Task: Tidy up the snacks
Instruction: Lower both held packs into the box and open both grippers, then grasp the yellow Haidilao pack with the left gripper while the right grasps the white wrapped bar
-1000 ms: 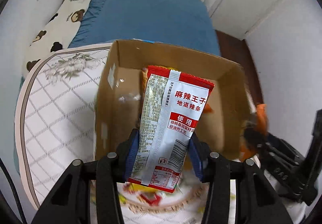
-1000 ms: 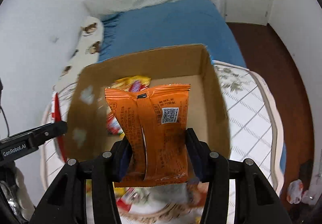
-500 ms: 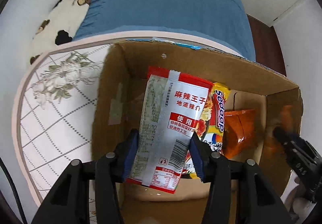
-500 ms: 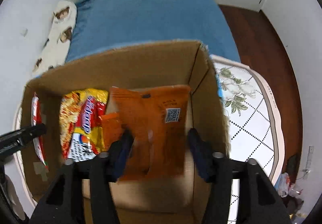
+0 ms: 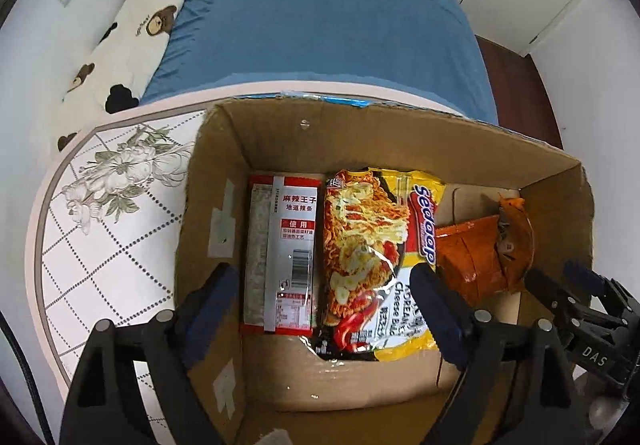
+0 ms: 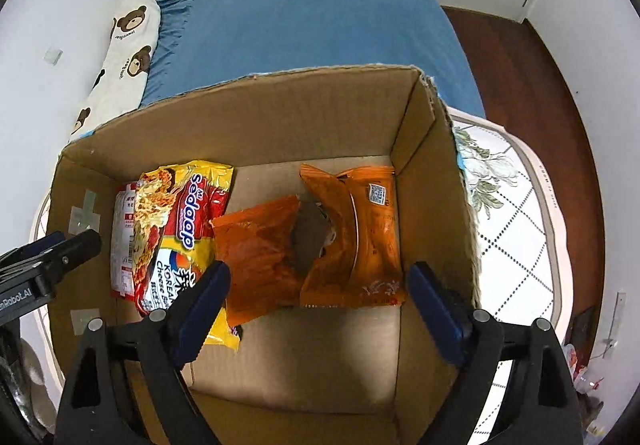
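A cardboard box (image 5: 224,149) (image 6: 432,149) stands on the table. Inside lie a red-and-white spicy-strip packet (image 5: 280,257) (image 6: 122,245) at the left, a yellow Sedaap noodle packet (image 5: 376,245) (image 6: 180,237) in the middle, and two orange packets (image 5: 476,257) (image 6: 256,257) (image 6: 368,237) at the right. My left gripper (image 5: 324,309) is open and empty above the red-and-white and yellow packets. My right gripper (image 6: 320,305) is open and empty above the orange packets; it also shows at the right edge of the left wrist view (image 5: 568,297).
The box sits on a round table with a white floral cloth (image 5: 108,197) (image 6: 516,213). Behind it is a bed with a blue sheet (image 5: 320,25) (image 6: 304,17) and a bear-print pillow (image 5: 132,25) (image 6: 120,57). Dark wood floor (image 6: 520,85) lies to the right.
Both grippers moved over the box and opened. The red-and-white packet dropped from the left gripper into the box; the orange packet dropped from the right gripper.
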Demonstrator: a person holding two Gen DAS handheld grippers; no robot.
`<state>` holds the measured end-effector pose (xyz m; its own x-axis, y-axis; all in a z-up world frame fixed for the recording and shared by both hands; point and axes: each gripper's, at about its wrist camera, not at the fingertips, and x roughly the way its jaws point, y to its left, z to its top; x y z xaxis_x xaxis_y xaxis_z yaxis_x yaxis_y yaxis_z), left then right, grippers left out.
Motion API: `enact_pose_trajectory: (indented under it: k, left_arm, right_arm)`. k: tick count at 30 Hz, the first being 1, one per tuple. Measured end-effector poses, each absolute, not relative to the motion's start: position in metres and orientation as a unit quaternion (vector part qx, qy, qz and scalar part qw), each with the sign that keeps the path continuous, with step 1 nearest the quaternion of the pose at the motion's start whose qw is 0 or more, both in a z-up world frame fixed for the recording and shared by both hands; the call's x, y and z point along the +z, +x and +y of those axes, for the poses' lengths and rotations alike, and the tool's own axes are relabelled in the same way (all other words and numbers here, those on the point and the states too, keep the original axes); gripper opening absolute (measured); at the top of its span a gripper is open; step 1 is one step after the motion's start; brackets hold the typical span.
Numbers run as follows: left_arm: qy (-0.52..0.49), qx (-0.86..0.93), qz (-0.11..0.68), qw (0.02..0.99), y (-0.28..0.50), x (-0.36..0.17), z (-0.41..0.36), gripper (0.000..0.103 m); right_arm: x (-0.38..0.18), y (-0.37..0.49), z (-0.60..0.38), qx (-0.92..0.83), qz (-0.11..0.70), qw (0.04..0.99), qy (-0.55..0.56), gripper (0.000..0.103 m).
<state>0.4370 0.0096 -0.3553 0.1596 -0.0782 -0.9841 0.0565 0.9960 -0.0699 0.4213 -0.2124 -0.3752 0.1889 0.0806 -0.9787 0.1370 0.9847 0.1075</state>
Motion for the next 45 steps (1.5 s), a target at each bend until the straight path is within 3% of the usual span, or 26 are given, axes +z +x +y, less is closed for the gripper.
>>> enact_pose_trajectory:
  k: [23, 36, 40, 45]
  left_arm:
    - [0.002, -0.054, 0.545, 0.837, 0.304, -0.278, 0.022, 0.088]
    - [-0.001, -0.067, 0.486, 0.871, 0.218, -0.22, 0.031, 0.088]
    - [0.004, -0.069, 0.5, 0.863, 0.188, -0.227, 0.032, 0.088]
    - [0.03, -0.053, 0.546, 0.836, 0.155, -0.276, 0.033, 0.088]
  right_arm:
    - [-0.278, 0.305, -0.177, 0.003, 0.553, 0.832, 0.055, 0.092]
    - [-0.218, 0.21, -0.166, 0.017, 0.506, 0.857, 0.095, 0.092]
    - [-0.228, 0.171, -0.171, 0.019, 0.527, 0.839, 0.133, 0.092]
    - [-0.291, 0.117, -0.188, 0.002, 0.596, 0.775, 0.209, 0.092]
